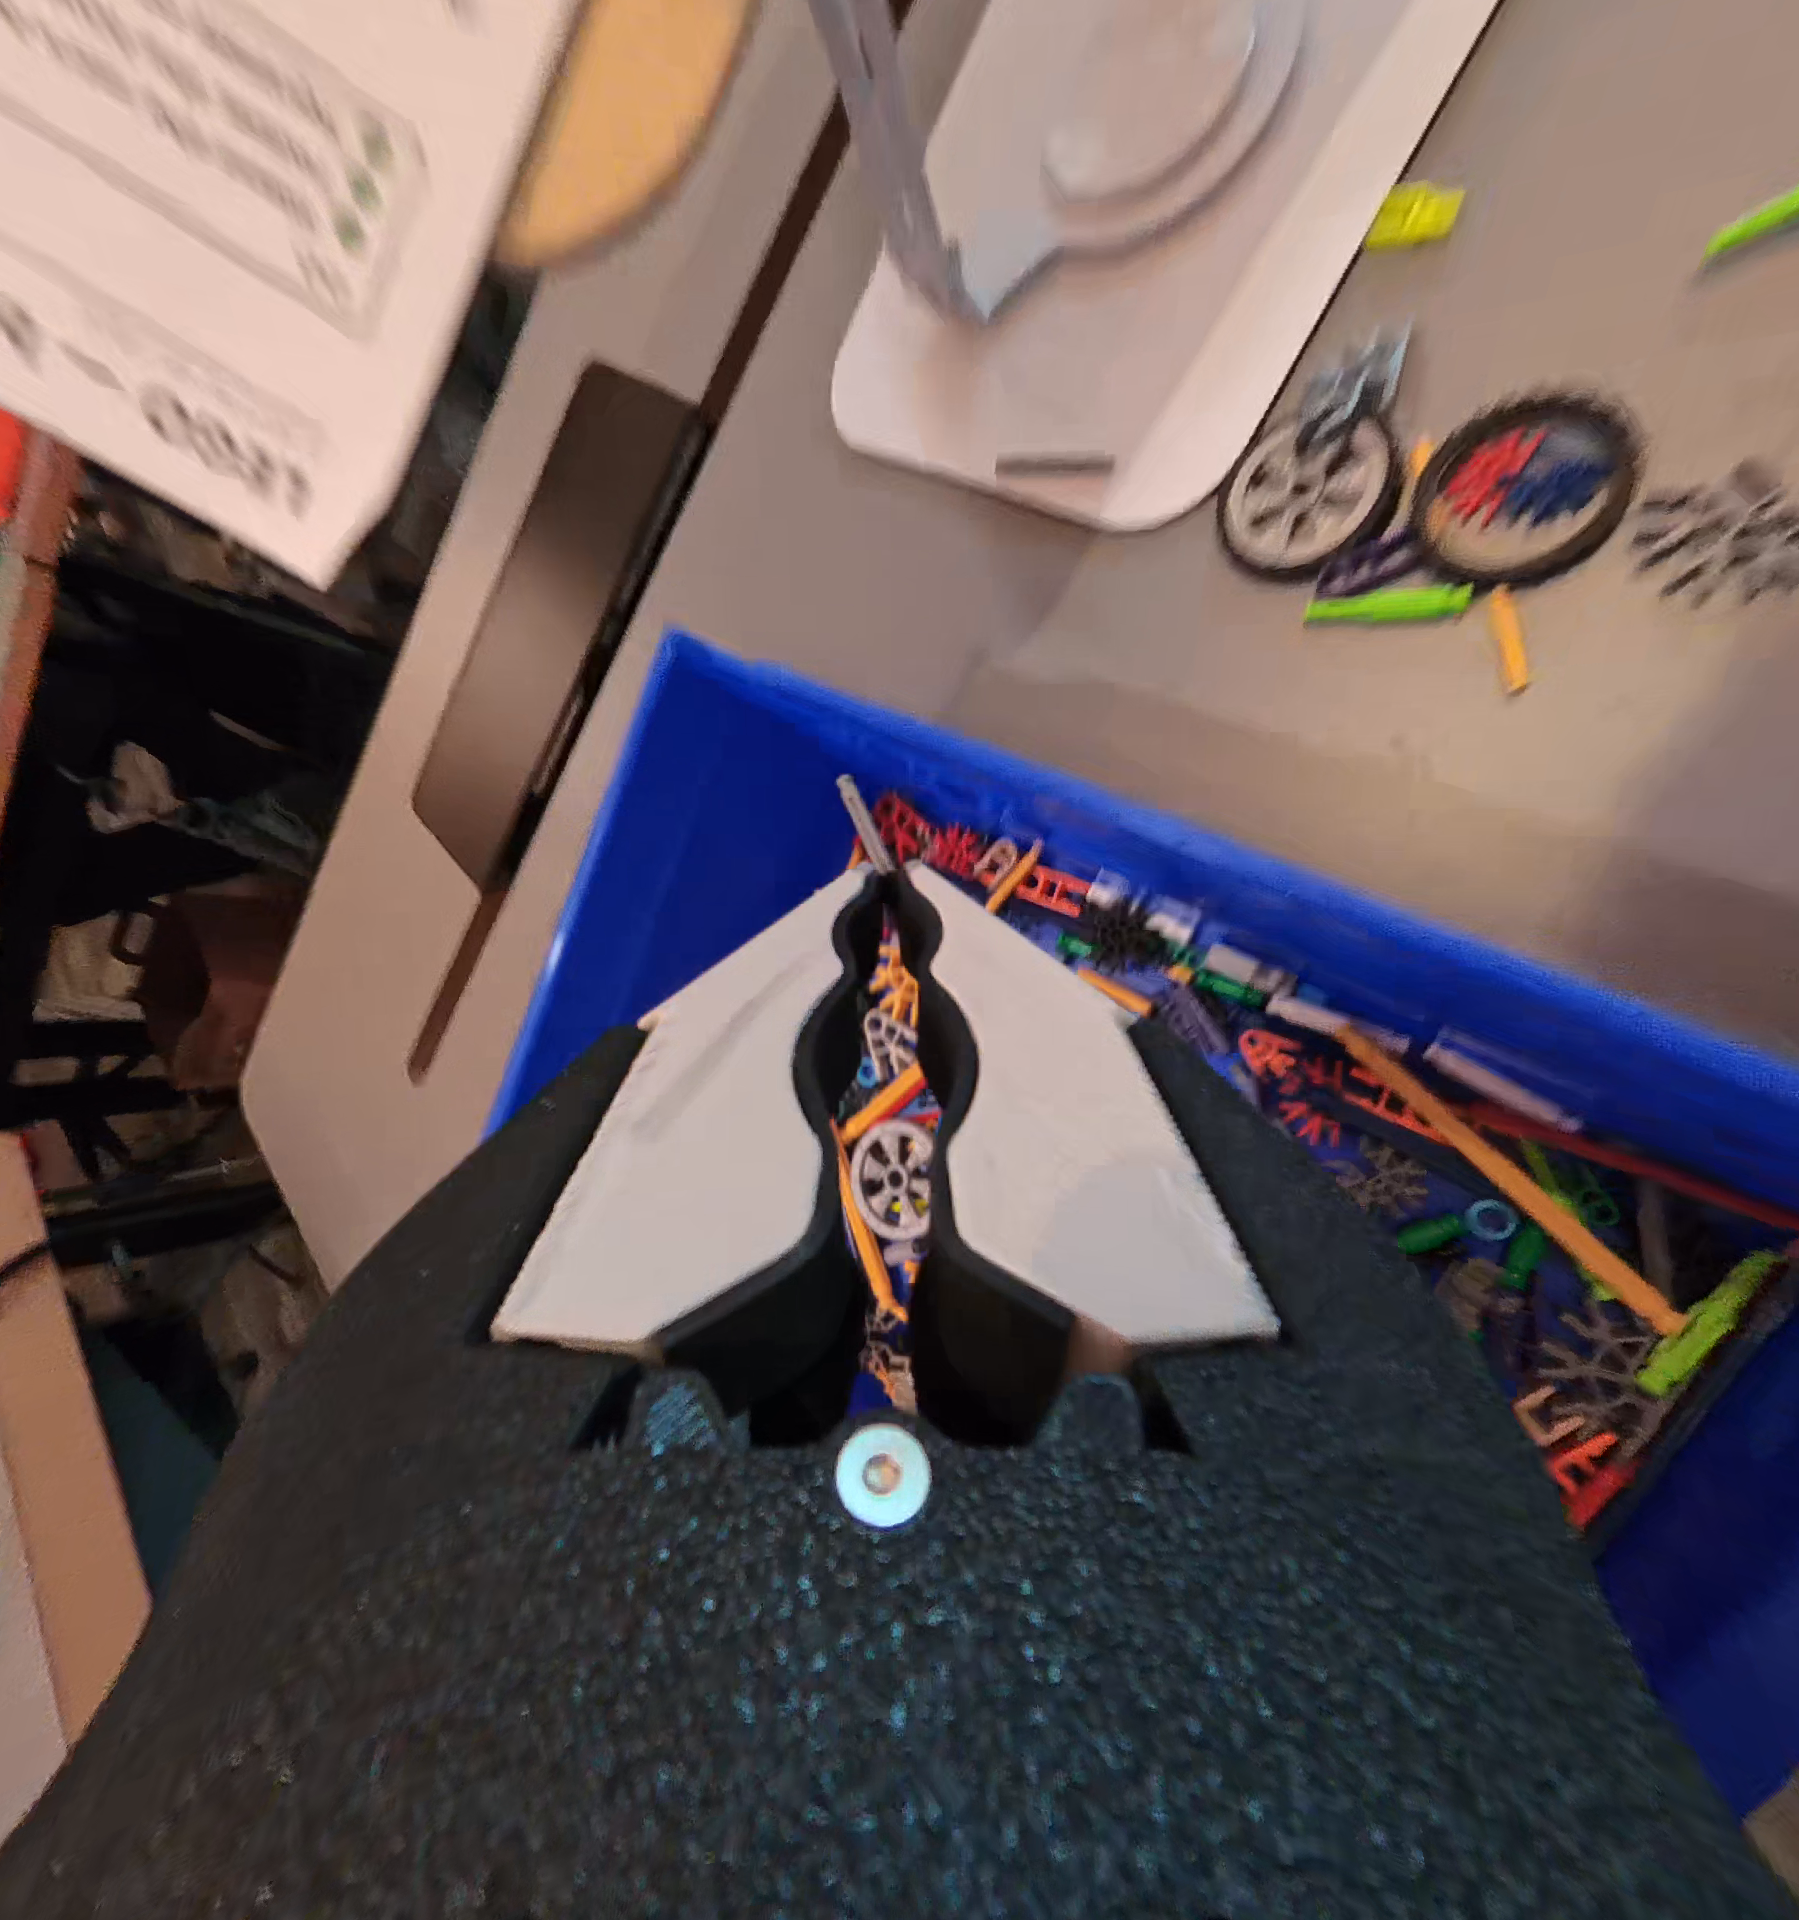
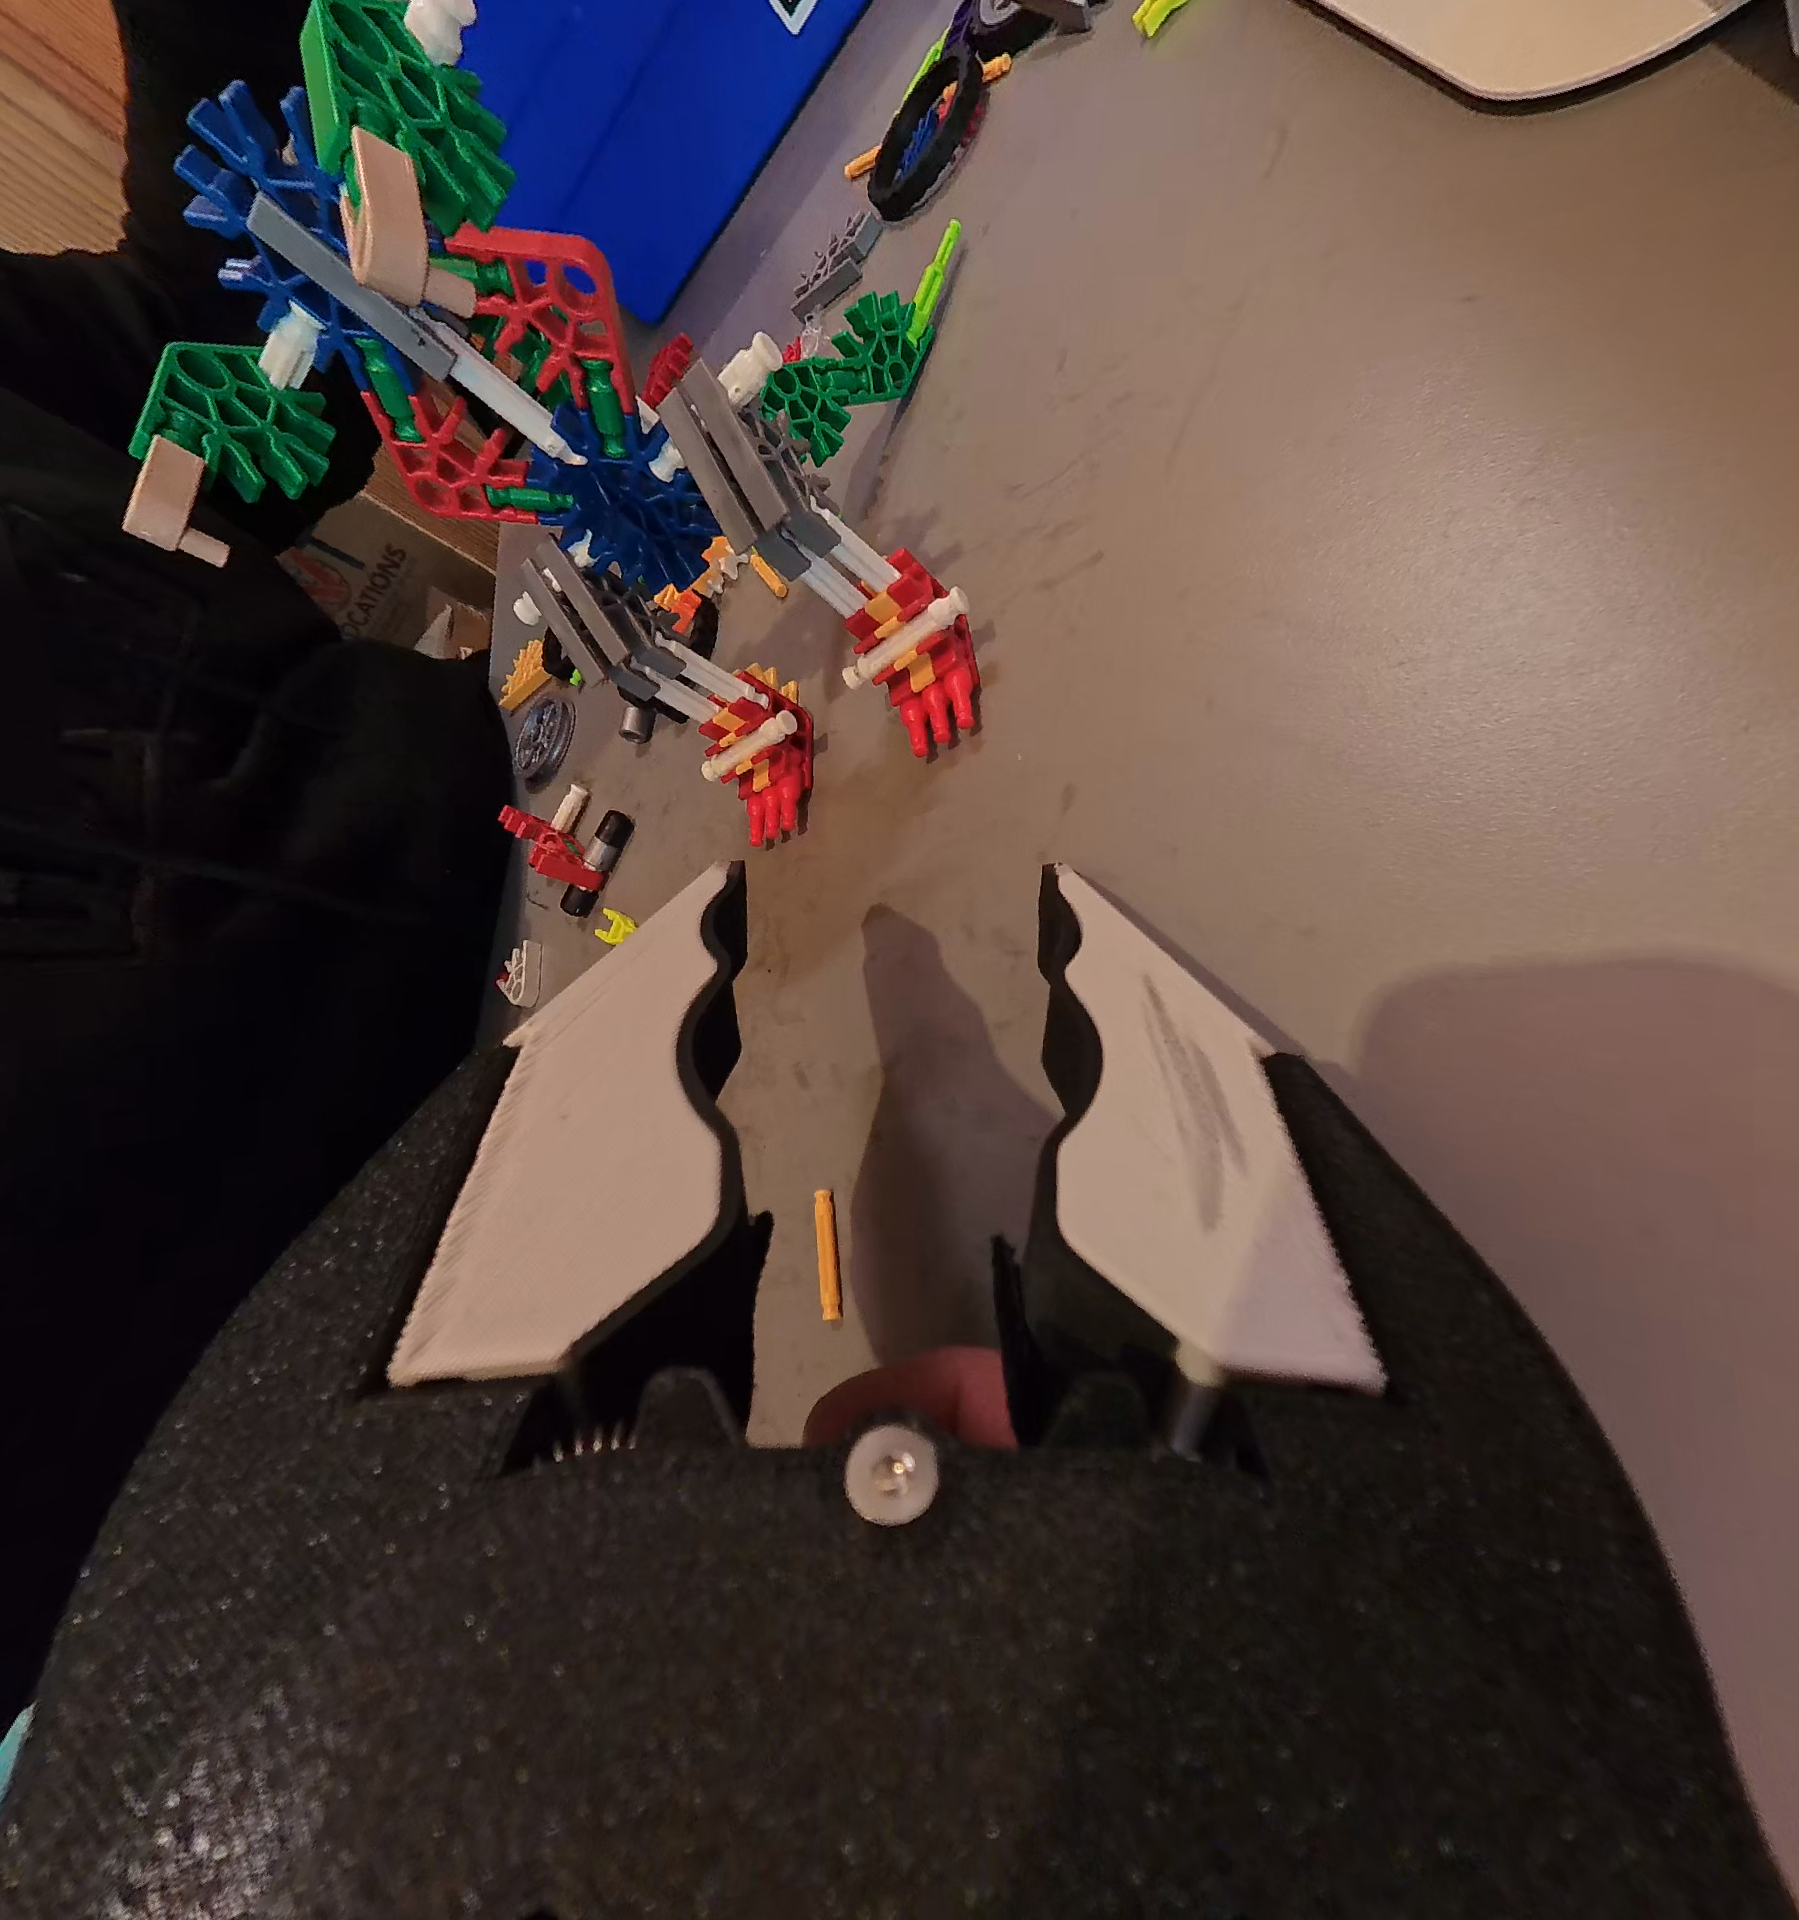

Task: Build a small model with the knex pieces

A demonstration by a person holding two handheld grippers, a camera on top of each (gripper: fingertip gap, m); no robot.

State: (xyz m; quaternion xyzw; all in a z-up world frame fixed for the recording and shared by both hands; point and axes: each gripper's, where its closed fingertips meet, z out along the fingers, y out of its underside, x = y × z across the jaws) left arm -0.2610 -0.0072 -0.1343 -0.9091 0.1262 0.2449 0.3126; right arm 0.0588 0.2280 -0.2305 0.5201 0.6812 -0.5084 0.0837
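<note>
**Left fingers pinch a grey rod over the blue bin; right fingers spread above the bench**

The left gripper (image 1: 887, 883) hangs over a blue bin (image 1: 729, 790) full of loose construction-toy pieces. Its fingers (image 1: 749, 1091) are closed almost tip to tip, nipping one thin grey rod (image 1: 862, 821) at the very tips. The rod's long axis runs roughly along the fingers, its free end pointing away from the camera and slightly left, towards the bin's far wall. Through the narrow gap between the fingers a grey spoked wheel (image 1: 890, 1174) shows among the pieces below.

On the bench (image 1: 1186, 675) beyond the bin lie two tyred wheels (image 1: 1305, 499), side by side and touching, with a green rod (image 1: 1388, 605) and an orange rod (image 1: 1508, 649) just beside them. A white monitor base (image 1: 1061, 416) stands near them.

The right gripper (image 2: 893, 883) is wide open and holds nothing; its fingers (image 2: 604, 1143) are well apart over bare bench. One short orange rod (image 2: 827, 1252) lies on the bench between them, its long axis running along the fingers. Ahead and to the left stands a built model (image 2: 562, 436) of blue, green and red connector pieces, with two grey legs ending in two red-and-orange feet (image 2: 916, 665). Small loose pieces lie near the bench edge beside it.
</note>
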